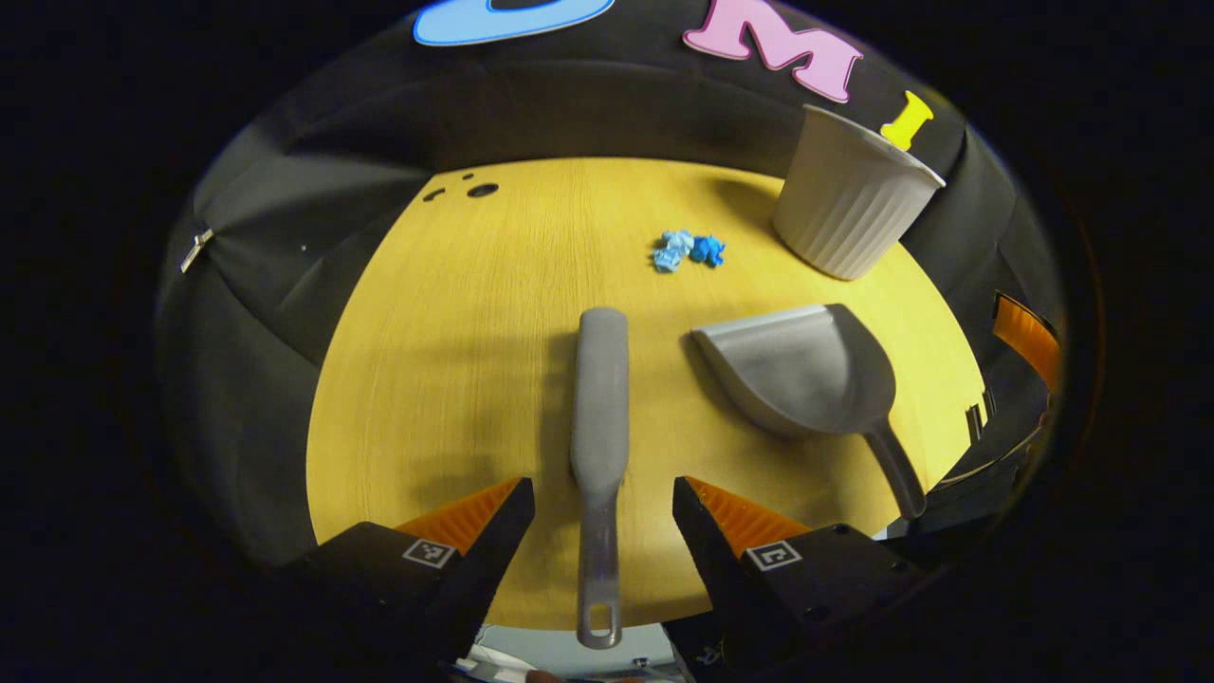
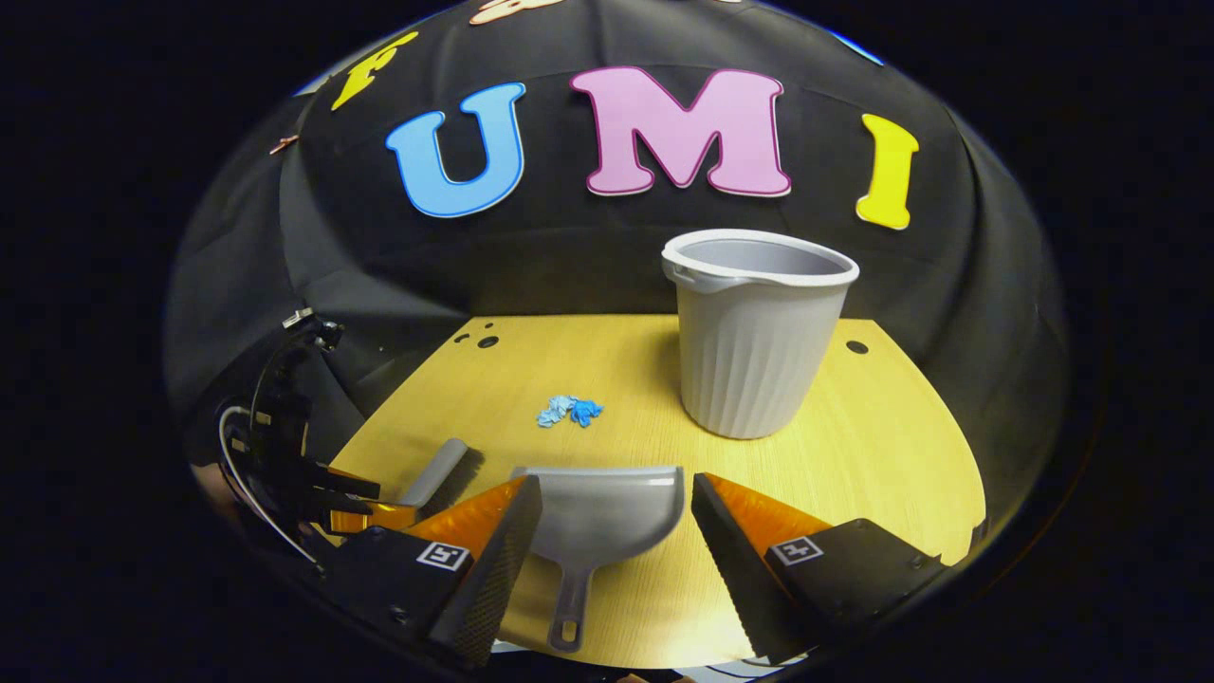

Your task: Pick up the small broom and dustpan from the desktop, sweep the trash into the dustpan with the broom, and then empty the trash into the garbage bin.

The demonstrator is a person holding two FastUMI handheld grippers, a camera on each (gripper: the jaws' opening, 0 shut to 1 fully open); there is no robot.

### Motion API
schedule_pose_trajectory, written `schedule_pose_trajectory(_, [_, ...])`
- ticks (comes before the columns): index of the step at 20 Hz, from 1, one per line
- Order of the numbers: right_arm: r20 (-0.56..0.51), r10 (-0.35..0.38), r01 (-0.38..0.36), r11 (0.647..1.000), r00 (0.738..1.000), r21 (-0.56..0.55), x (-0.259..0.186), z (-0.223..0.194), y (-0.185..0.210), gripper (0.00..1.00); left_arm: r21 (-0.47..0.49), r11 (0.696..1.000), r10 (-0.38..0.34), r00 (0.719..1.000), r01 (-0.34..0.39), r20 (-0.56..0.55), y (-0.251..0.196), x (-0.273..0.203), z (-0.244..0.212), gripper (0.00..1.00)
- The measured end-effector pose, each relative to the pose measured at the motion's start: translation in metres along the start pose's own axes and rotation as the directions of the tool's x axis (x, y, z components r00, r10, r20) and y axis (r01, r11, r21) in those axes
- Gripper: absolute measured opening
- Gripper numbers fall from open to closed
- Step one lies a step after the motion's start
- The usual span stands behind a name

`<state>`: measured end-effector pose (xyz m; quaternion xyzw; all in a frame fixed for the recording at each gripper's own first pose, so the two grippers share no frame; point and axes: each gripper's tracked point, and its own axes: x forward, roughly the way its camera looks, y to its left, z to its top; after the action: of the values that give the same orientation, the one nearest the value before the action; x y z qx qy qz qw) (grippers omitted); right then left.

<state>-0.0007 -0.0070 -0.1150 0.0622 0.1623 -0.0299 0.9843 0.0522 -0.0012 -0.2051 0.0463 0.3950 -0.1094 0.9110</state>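
Garbage bin [image 2: 759, 332] is the biggest piece here: a ribbed pale tub standing upright at the far right of the desk [image 1: 455, 313], mouth open, looking light enough to tip if I knock it.

The dustpan [image 2: 602, 512] lies flat on the desk just ahead of my right claw [image 2: 616, 531], scoop facing away, its thin handle running back between the 2 spread fingers without touching either. I judge it stiff, light plastic, probably smooth and a bit slippery, so the narrow handle is where I would pinch it, close to the scoop for control.

The small broom [image 1: 599, 398] lies beside the dustpan, to its left, lengthwise toward me. Its slim handle, with a hang hole at the end, passes between the fingers of my left claw [image 1: 603, 517], which is released and wide apart, holding nothing. It seems light, with a stiff handle and a softer bristle end; the handle's middle is the spot to take.

The trash [image 1: 688, 249], a few crumpled blue scraps, sits on bare desk beyond both tools and just left of the bin. It looks featherlight and likely to scatter.

A few small dark holes [image 1: 482, 190] mark the far left of the desk, out of the way. Nothing lies between tools and trash; only the bin's nearness crowds the sweep.
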Motion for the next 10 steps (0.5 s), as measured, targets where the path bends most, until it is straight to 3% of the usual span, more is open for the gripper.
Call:
schedule_pose_trajectory(3, [-0.048, -0.011, 0.013, 0.999, 0.999, 0.034, 0.000, -0.016, -0.005, 0.98, 0.019, 1.000, -0.015, 0.995, 0.017, -0.099, 0.005, 0.015, -0.015, 0.96])
schedule_pose_trajectory(10, [-0.221, 0.044, -0.019, 0.993, 0.974, 0.116, 0.009, -0.067, 0.012, 0.98, 0.075, 0.997, 0.015, 0.967, 0.004, -0.254, 0.009, 0.047, -0.031, 0.93])
